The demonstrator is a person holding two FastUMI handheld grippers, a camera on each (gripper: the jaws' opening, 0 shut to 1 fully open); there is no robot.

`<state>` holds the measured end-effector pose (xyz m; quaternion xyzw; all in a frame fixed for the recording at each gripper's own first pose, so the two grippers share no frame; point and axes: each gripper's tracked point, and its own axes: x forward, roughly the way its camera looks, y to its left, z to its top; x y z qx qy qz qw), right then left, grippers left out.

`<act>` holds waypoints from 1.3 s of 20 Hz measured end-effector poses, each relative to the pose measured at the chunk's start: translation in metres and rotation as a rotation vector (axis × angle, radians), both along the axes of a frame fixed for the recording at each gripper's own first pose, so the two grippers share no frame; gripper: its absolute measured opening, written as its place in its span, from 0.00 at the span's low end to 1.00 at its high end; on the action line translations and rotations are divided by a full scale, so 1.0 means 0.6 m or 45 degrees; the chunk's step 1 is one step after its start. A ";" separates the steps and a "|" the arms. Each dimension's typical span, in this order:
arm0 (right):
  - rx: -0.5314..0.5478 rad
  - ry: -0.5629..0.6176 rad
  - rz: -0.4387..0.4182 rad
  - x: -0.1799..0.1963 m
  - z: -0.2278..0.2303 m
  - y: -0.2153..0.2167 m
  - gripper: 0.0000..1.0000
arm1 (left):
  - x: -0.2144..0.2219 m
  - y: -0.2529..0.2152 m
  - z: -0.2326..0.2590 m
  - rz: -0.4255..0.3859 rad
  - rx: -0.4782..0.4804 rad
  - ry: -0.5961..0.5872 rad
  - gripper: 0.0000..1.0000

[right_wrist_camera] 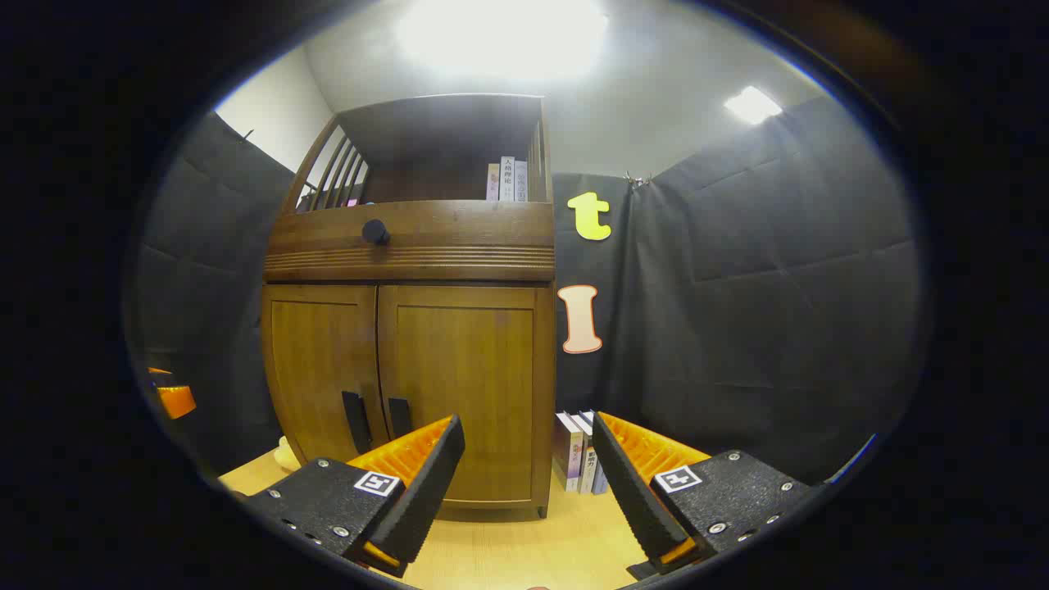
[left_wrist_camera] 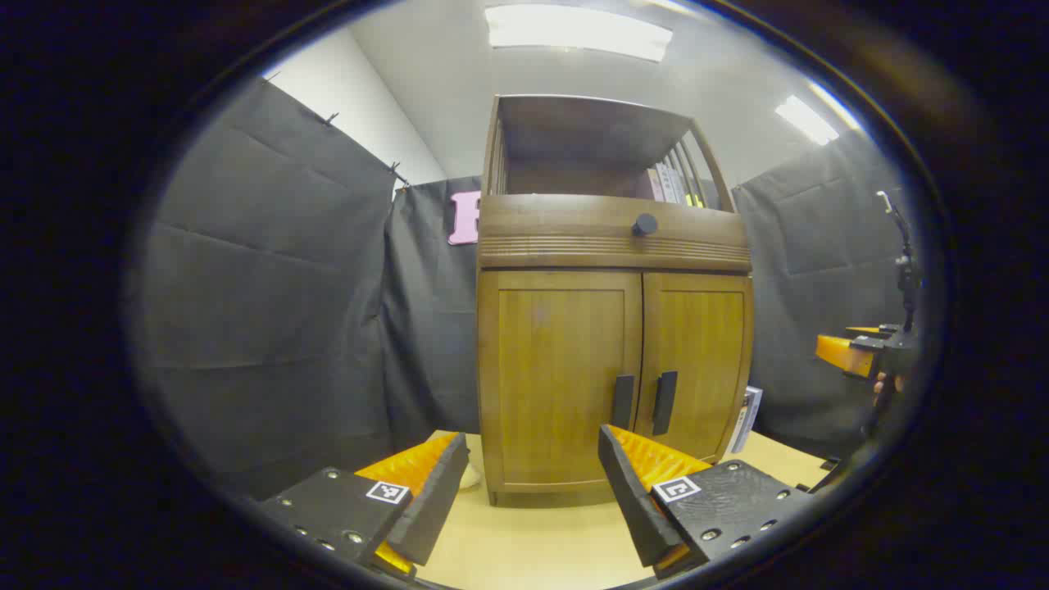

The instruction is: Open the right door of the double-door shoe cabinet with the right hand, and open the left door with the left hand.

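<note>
ahead, shoe cabinet (left_wrist_camera: 615,328) doors closed, grippers apart.

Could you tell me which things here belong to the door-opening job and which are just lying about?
For the job: right door, right door handle, left door, left door handle, right gripper, left gripper.

Lying about: books beside the cabinet, books on the top shelf, round drawer knob.

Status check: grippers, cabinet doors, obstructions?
Left gripper open, right gripper open, both short of the brown wooden double-door cabinet. Both doors shut. Nothing blocking the black handles.
</note>
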<state>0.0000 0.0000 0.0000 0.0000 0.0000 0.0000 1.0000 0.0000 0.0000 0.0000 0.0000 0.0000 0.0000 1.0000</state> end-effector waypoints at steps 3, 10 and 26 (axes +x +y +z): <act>0.002 0.003 0.011 -0.003 -0.004 0.006 0.97 | 0.003 -0.010 -0.003 -0.003 0.008 -0.006 0.92; -0.001 0.024 0.023 -0.005 -0.020 0.015 0.97 | 0.002 -0.004 0.003 -0.023 -0.019 -0.007 0.98; 0.007 0.079 0.131 0.043 -0.022 0.075 0.97 | -0.034 -0.016 -0.067 0.004 0.003 0.101 0.92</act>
